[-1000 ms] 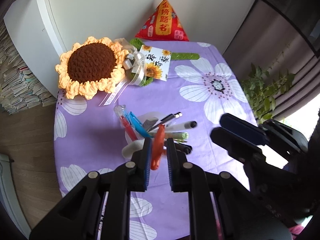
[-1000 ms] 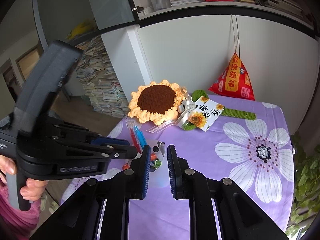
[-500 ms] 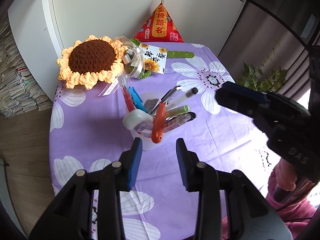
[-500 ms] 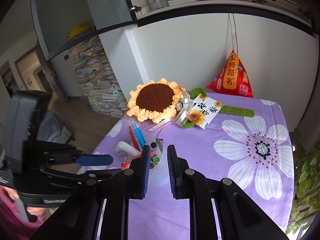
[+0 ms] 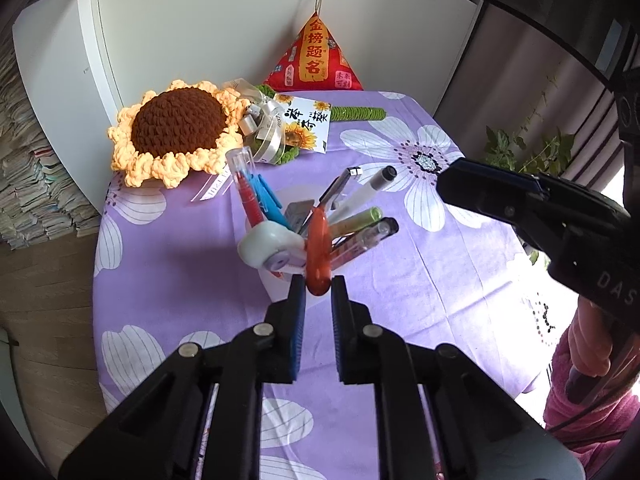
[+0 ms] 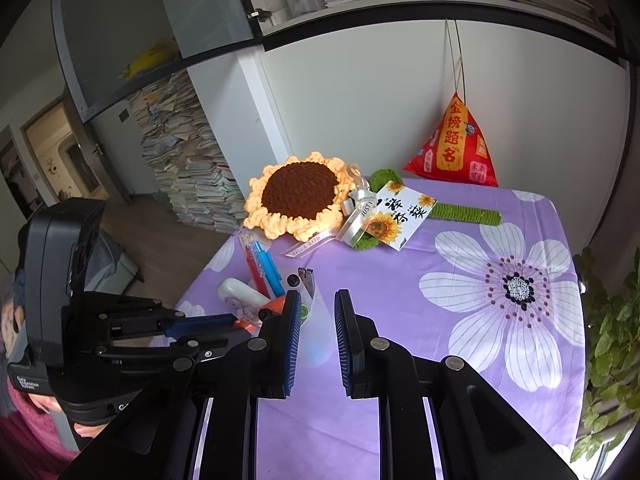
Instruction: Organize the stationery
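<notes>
Left wrist view: left gripper [image 5: 318, 286] pinches orange scissors handle [image 5: 318, 256] in the crowded pen cup [image 5: 276, 276], right gripper [image 6: 316, 308] narrow, empty; best seat scissors gently without tipping cup.

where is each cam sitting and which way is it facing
Left wrist: on the left claw, tilted down at the white pen cup; its pads pinch the orange tool; the right claw and a hand show at right.
Right wrist: on the right claw, looking across the purple tablecloth toward the wall; the left claw shows at left.
Both share the cup, crochet sunflower and red pouch.
</notes>
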